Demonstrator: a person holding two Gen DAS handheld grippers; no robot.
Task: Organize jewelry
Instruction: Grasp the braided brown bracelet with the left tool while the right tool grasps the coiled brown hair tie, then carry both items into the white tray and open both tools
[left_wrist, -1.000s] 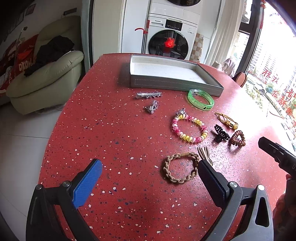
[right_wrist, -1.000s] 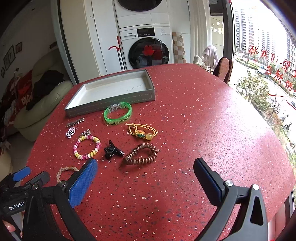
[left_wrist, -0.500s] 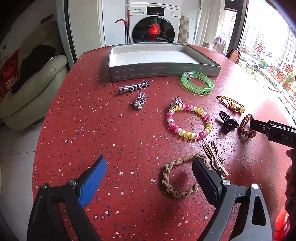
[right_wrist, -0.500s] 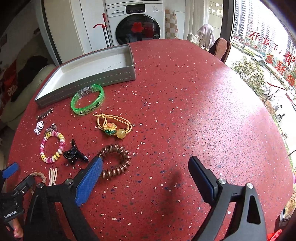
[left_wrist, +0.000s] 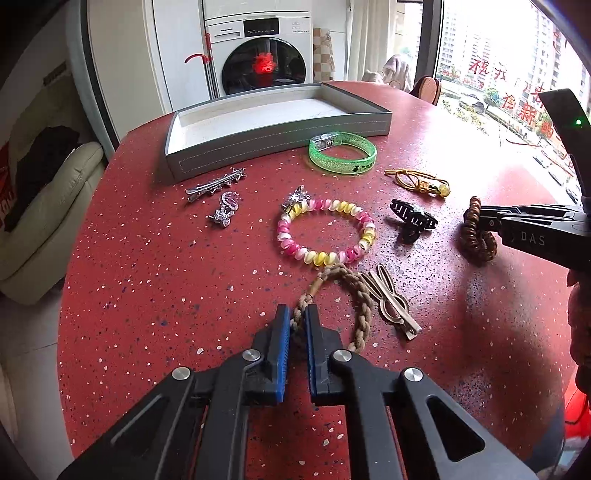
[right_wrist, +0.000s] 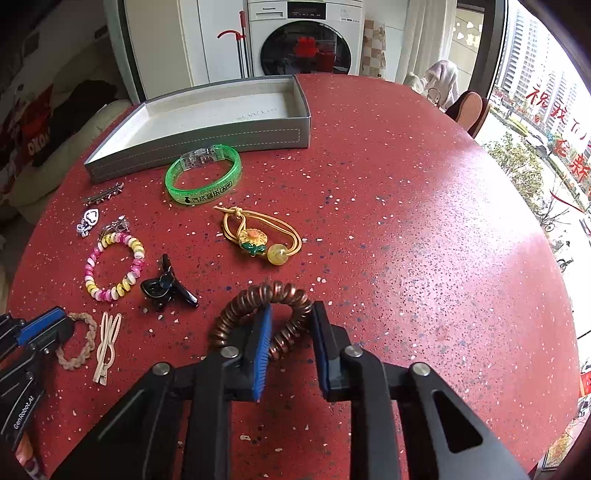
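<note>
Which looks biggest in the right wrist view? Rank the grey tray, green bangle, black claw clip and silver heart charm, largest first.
1. Grey tray
2. Green bangle
3. Black claw clip, though it lies nearer the camera, so its lead over the charm is partly nearness
4. Silver heart charm

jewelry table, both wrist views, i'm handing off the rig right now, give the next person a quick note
Left gripper: shut on the braided bracelet, which lies on the table.
Right gripper: jaws closing on the copper coil tie, one loop between the pads; tie on the table.
Tray: nothing in it that shows.
On the table: green bangle, yellow cord tie, bead bracelet, black claw clip, beige clip, silver clip, brooch.
Done: nothing in the tray yet.
Left: carry both gripped pieces to the tray, then the rest.
</note>
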